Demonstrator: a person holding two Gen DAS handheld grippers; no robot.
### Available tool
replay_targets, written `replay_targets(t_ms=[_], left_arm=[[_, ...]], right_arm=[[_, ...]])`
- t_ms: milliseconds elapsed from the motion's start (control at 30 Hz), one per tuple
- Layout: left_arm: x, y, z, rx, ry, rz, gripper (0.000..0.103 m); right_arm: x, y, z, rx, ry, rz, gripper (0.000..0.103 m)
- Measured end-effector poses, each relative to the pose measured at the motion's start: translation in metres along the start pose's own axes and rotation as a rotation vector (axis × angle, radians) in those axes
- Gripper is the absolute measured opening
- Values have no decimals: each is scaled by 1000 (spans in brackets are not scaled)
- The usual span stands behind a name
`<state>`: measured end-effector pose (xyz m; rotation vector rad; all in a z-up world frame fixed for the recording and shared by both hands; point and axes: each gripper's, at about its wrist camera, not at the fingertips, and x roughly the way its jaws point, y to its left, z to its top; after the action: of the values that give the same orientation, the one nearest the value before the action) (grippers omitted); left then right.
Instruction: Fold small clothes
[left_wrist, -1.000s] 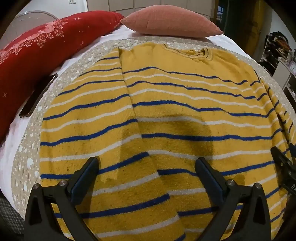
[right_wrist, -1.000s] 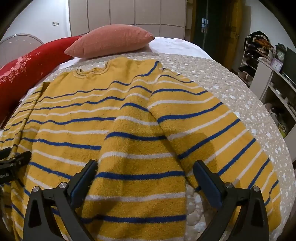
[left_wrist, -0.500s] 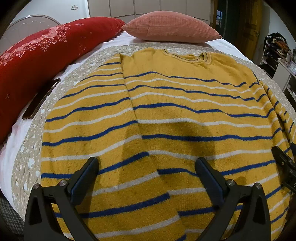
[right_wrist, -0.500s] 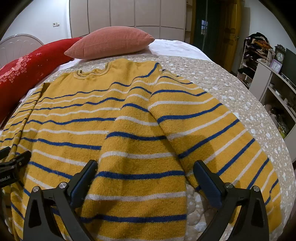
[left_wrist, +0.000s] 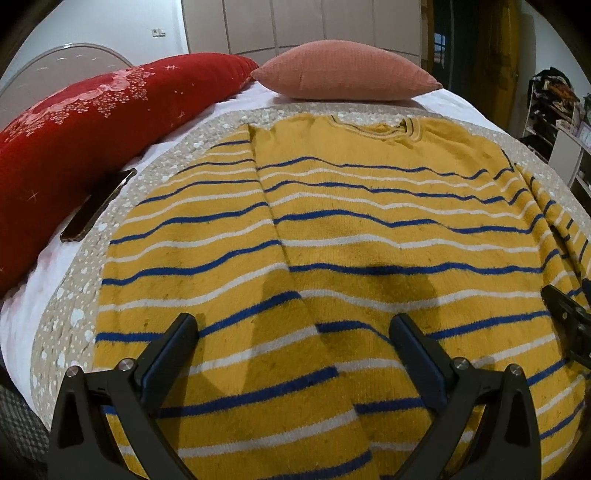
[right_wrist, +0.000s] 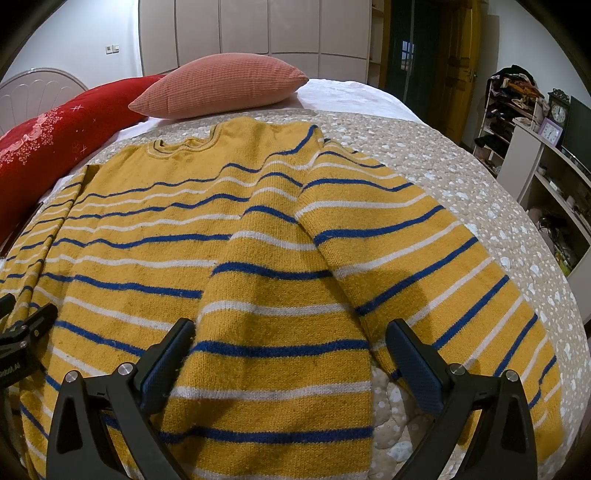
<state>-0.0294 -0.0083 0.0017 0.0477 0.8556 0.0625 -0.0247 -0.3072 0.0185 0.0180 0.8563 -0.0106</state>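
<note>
A yellow sweater (left_wrist: 369, 206) with blue and white stripes lies flat on the bed, neckline at the far end. Both of its sleeves hang down along the sides of the body, so the right sleeve (right_wrist: 424, 258) runs toward the near right. My left gripper (left_wrist: 295, 336) hovers open over the near left part of the sweater, with nothing between its fingers. Over the near right part, my right gripper (right_wrist: 290, 339) is open and empty too, close above the knit (right_wrist: 258, 258). Each gripper's tip shows at the edge of the other's view.
The sweater rests on a beige dotted quilt (right_wrist: 461, 184). A long red cushion (left_wrist: 74, 140) lines the left side and a pink pillow (left_wrist: 343, 70) lies at the far end. A dark flat phone-like object (left_wrist: 98, 205) sits by the red cushion. Shelves (right_wrist: 546, 177) stand on the right.
Both grippers have drawn back a little from the sweater, so more of the pillows and room shows. The sweater has not moved and both stay open.
</note>
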Motion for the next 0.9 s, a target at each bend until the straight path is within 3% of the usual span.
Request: replay_targets(t_ms=[167,433,600,767,900], left_arm=[[3,2,2,-10,45,-16,103],[9,-7,9,-10,160,47,103],[-1,-16,4,60,125,76,103],[-19,9,4,-53,180,-20,103],[-49,33,0,-86,124,11,103]], right_arm=[[2,-4,1,15,11,27,103],[9,-1,4,-7,48,15,103],[9,-3,2,-12,45,14,103],[8,-3,1,-9,37,16,103],[7,-3,0,-7,34,16,103]])
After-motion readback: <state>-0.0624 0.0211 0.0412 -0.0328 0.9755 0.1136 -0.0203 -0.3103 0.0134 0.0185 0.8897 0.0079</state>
